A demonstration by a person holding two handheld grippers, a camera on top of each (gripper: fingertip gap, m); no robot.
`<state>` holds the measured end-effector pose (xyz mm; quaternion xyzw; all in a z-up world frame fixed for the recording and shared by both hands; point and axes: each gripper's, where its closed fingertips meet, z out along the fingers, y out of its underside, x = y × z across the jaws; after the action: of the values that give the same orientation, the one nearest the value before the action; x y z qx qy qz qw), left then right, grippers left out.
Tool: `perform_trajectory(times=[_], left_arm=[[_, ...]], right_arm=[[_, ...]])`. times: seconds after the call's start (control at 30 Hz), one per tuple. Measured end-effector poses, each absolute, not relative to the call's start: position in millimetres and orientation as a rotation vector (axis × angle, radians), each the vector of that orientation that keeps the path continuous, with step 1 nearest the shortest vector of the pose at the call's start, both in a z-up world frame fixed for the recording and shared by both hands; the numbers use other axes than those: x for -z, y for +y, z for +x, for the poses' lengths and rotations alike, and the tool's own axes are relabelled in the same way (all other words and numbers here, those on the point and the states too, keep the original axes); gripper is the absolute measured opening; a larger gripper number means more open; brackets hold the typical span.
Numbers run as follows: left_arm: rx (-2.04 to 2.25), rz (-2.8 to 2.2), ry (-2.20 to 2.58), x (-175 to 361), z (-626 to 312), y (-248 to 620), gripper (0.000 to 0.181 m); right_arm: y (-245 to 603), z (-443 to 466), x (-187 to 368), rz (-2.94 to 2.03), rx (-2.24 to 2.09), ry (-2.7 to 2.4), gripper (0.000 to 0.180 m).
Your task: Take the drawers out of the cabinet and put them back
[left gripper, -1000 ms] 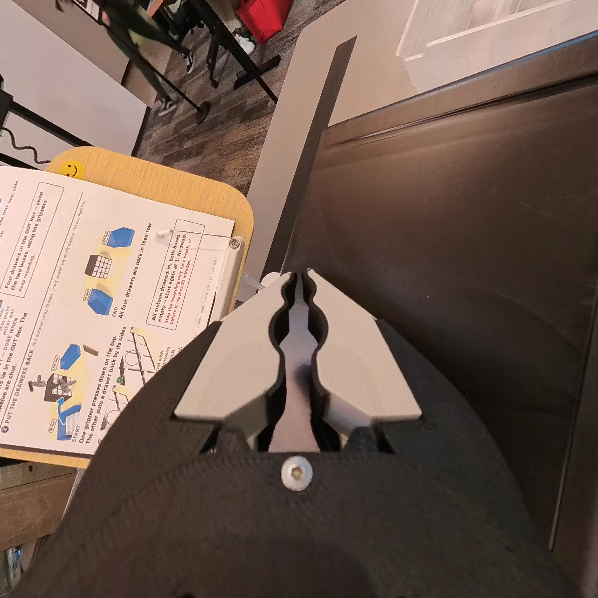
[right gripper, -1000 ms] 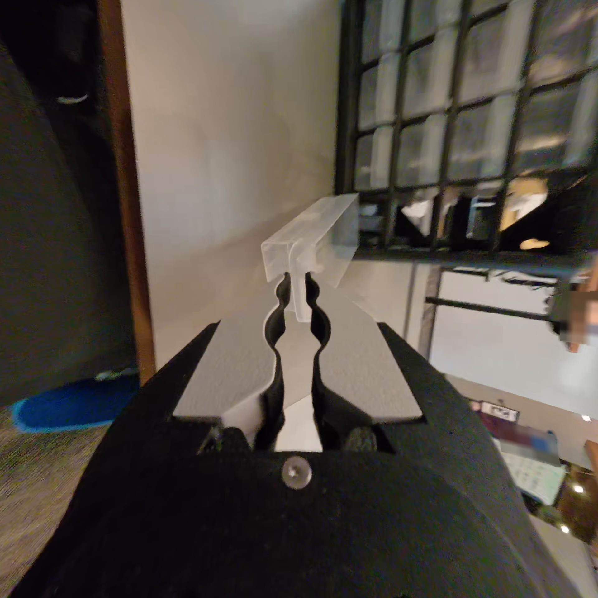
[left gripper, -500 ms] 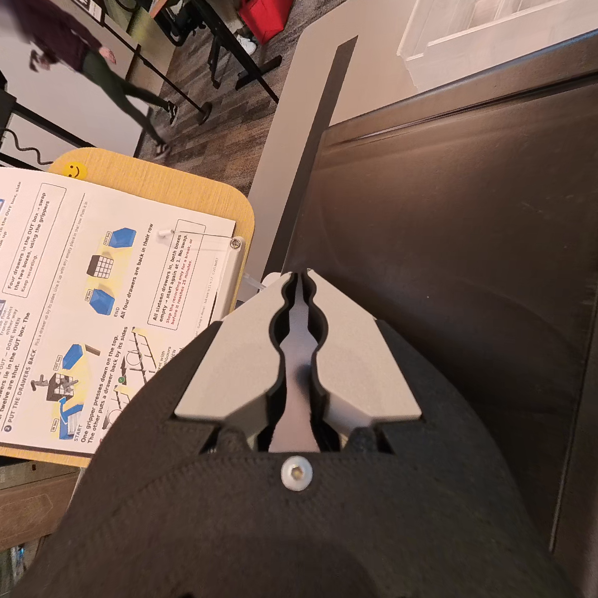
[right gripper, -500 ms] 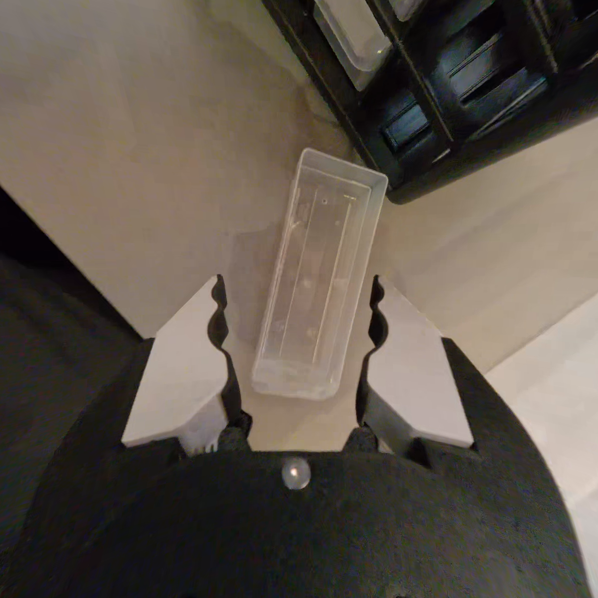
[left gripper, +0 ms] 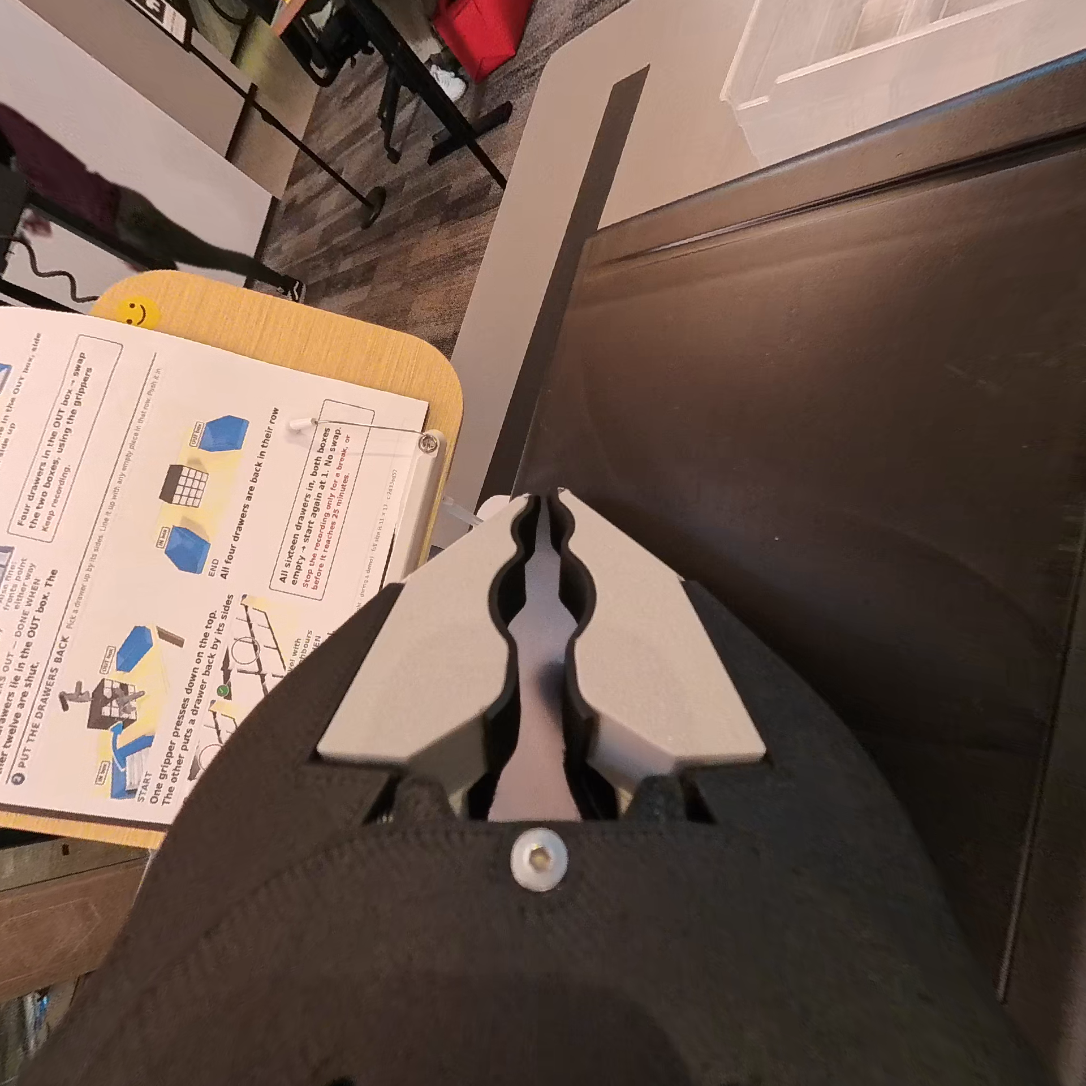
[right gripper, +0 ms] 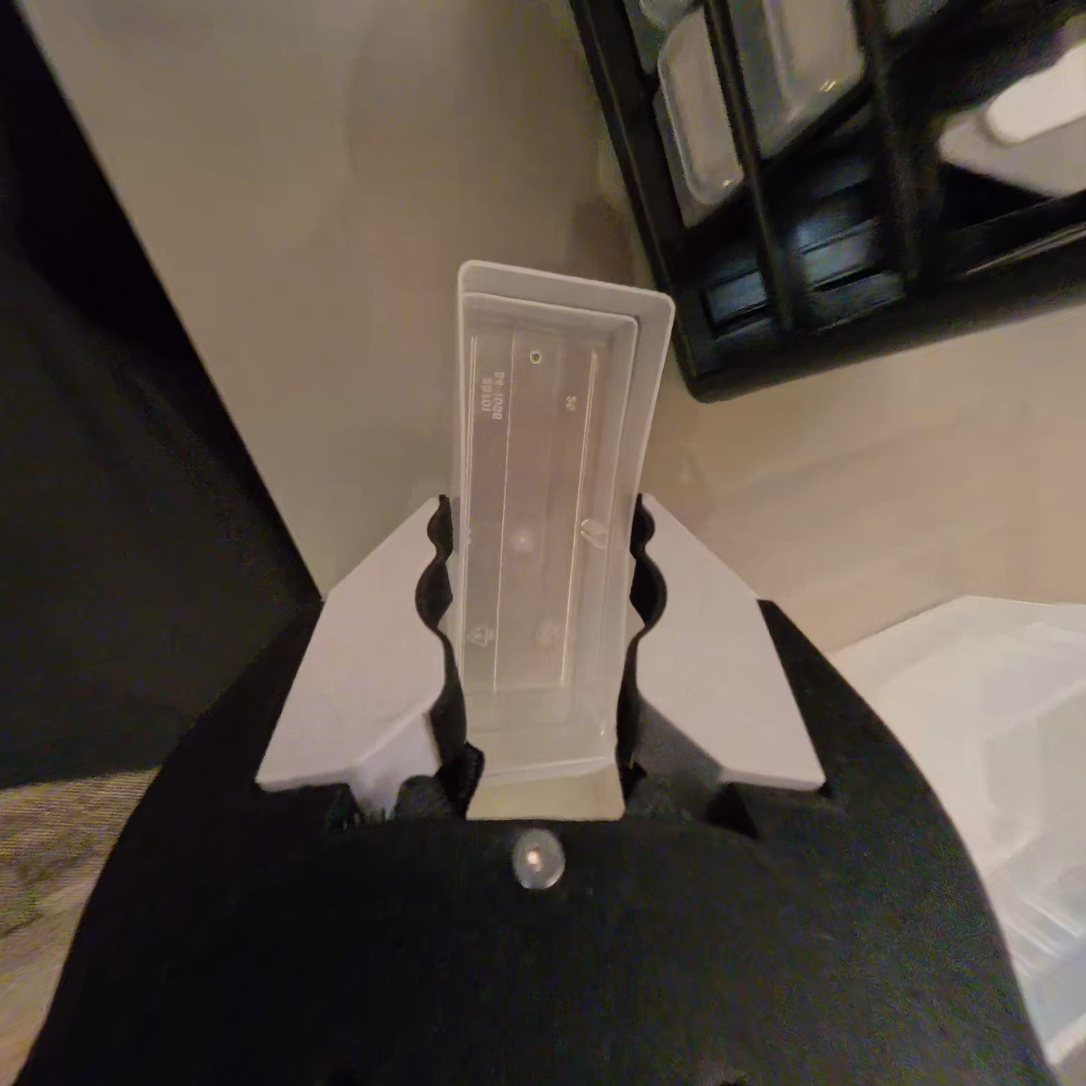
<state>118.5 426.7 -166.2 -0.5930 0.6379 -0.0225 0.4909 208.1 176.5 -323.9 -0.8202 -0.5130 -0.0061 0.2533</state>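
The right gripper [right gripper: 543,511] had just closed its fingers onto the clear drawer's [right gripper: 546,499] sides — half a second before they stood wide around it. The left gripper [left gripper: 543,499] stayed pinched together, empty, on the black cabinet top [left gripper: 823,470] — so reinsertion looked next.

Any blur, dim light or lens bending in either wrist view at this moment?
Left wrist view: bright and sharp, only the passing person smeared, table edges bowed by the wide lens. Right wrist view: dim warm light, the clear drawer crisp, the black cabinet motion-blurred.
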Motion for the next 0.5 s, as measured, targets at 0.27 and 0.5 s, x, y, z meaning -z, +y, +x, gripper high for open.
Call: perform_trajectory(times=[0.27,0.5], left_arm=[[0.052,-1.438,1.549,166,118,427,0.002],[0.050,-1.439,1.548,166,118,427,0.002]], right_arm=[[180,351,236,-2.166,0.420,-1.391,0.060],[171,464,276,-2.404,0.552,-1.505,0.060]])
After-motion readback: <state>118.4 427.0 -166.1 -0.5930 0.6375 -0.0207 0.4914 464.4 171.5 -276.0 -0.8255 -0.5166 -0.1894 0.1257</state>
